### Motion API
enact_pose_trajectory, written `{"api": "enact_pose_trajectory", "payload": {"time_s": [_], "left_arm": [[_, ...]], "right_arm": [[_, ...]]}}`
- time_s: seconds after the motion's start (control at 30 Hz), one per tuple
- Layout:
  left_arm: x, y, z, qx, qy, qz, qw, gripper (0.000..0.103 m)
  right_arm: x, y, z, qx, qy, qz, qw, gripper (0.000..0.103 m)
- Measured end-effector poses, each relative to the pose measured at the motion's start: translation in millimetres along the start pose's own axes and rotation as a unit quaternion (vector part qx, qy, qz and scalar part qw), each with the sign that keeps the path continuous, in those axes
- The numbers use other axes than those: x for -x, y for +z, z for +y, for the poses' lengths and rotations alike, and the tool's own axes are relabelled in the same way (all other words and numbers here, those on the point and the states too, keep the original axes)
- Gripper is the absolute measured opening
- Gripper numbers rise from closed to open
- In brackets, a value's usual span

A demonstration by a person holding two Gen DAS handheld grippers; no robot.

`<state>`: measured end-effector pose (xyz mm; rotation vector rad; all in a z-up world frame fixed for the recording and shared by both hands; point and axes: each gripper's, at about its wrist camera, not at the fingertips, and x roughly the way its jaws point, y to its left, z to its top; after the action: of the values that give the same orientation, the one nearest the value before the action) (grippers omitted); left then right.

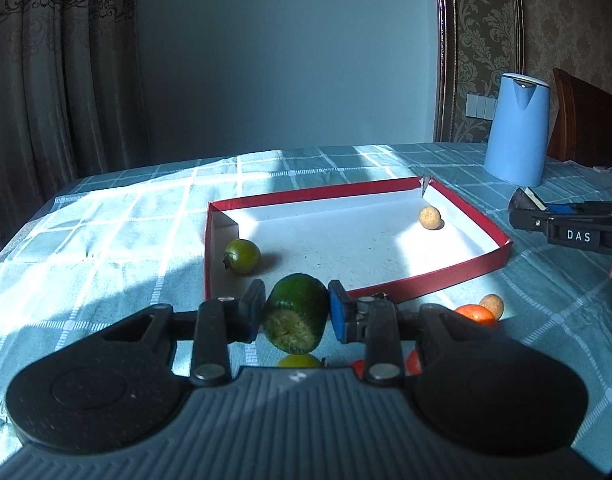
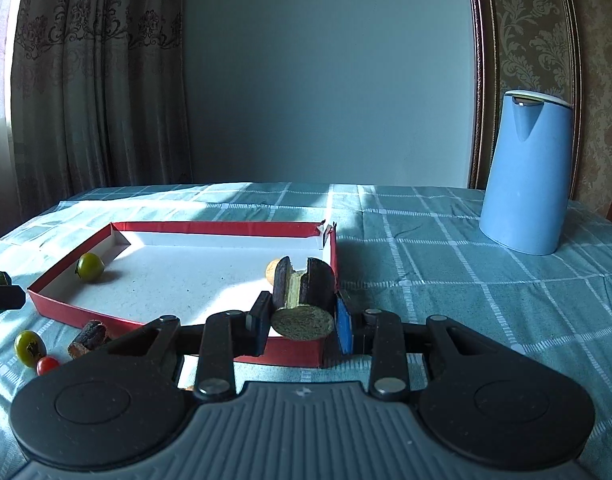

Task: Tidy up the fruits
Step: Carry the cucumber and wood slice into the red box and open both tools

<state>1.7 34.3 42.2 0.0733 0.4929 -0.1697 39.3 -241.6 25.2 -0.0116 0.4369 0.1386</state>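
Green, cut-ended cucumber piece point(image 1: 295, 314)

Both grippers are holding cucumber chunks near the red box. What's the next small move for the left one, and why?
Probably carry the left gripper forward over the red box rim. It holds a green cucumber chunk just short of the rim, and a green tomato already lies inside.

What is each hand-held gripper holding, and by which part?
Left hand-held gripper: green cucumber chunk, pinched across its skin sides. Right hand-held gripper: dark notched chunk, pinched across its sides.
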Motion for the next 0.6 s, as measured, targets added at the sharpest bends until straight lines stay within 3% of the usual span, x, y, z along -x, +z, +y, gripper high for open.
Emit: {"api": "enact_pose_trajectory", "payload": {"time_s": [0.27, 0.6], "left_arm": [[-61, 27, -10, 0.016, 0.04, 0.023, 0.9988, 0.031], [-123, 42, 3, 0.035, 0.075, 0.062, 0.9946, 0.031]], "right_arm": [[-38, 25, 4, 0.015, -0.013, 0.007, 1.0, 0.032], [-102, 38, 12, 0.005, 0.013, 0.077, 0.997, 0.032]]}}
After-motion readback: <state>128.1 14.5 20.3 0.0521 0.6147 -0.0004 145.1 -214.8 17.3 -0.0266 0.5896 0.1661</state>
